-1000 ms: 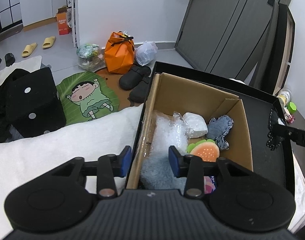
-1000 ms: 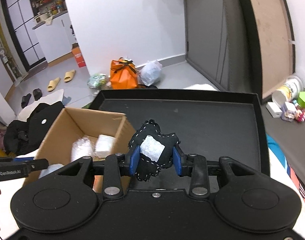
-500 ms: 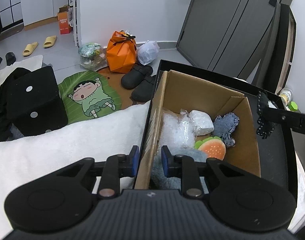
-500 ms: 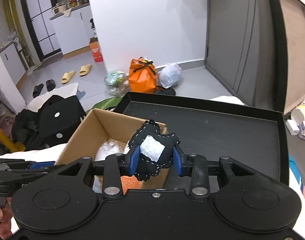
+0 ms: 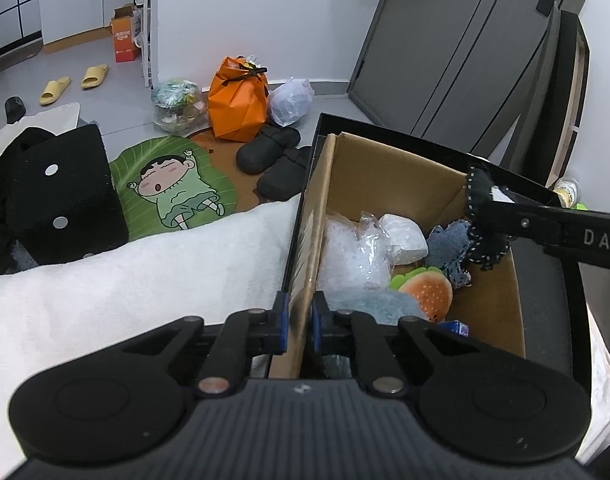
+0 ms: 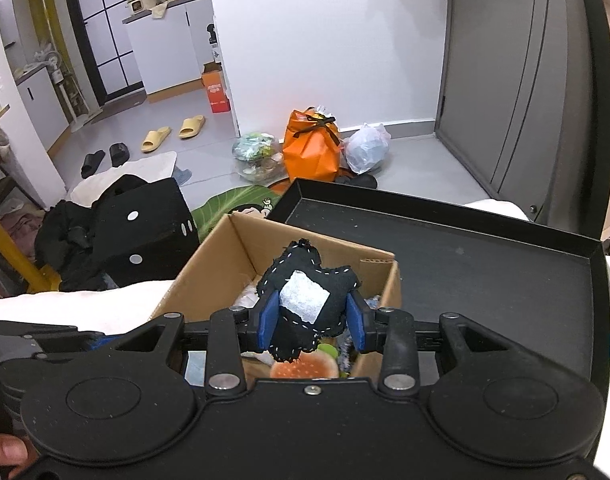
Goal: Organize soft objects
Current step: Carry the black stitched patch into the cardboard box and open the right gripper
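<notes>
Left tool (image 5: pixel 298 326): blue pads clamped on near-left wall of corrugated cardboard box (image 5: pixel 389 172) | Right tool (image 6: pixel 311 326): clamped on black felt toy (image 6: pixel 309 300), white-stitched edge, white square patch, lumpy, held upright above box | Box contents: burger plush (image 5: pixel 425 292), crinkled clear plastic bag (image 5: pixel 353 252), blue knit piece (image 5: pixel 449 244) | Box sits in black tray (image 6: pixel 485 264).

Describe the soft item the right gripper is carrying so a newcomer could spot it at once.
Find the cardboard box on the black tray. Just above its open top, the right gripper pinches a black felt toy. Unlike the burger plush below, it has white edge stitching and a white patch.
</notes>
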`<state>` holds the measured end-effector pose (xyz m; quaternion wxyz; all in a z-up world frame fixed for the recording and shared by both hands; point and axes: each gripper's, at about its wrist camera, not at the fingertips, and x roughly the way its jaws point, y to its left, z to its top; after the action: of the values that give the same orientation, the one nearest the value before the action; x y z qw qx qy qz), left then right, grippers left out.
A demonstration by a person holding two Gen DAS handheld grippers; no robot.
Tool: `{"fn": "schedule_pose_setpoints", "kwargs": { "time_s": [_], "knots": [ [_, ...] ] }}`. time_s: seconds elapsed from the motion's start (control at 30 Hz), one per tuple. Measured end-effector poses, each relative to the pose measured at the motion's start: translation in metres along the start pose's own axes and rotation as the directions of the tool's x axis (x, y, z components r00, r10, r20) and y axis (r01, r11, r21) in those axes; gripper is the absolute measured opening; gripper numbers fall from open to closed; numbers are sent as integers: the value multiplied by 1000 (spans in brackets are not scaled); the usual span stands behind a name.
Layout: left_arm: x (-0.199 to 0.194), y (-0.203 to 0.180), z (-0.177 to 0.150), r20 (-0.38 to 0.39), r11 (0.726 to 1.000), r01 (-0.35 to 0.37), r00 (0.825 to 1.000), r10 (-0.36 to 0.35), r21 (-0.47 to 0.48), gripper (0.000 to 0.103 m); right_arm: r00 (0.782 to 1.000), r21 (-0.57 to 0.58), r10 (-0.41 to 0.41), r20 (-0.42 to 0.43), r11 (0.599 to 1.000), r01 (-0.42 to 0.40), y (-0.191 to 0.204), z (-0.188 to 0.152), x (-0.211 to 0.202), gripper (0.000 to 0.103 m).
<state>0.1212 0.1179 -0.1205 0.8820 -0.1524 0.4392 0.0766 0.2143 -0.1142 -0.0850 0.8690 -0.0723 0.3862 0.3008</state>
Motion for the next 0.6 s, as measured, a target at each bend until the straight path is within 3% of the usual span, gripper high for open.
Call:
{"fn": "schedule_pose_setpoints", "kwargs": {
  "time_s": [0.2,0.6],
  "knots": [
    [1,-1,1,6,1000,5,1000,-5,-6,10,997,-13,53,-60,998,-54,7,-7,6,46],
    [6,-3,4,6,1000,5,1000,-5,0,11,999,72,6,-40,997,-3,-28,-25,-27,46]
  ]
}}
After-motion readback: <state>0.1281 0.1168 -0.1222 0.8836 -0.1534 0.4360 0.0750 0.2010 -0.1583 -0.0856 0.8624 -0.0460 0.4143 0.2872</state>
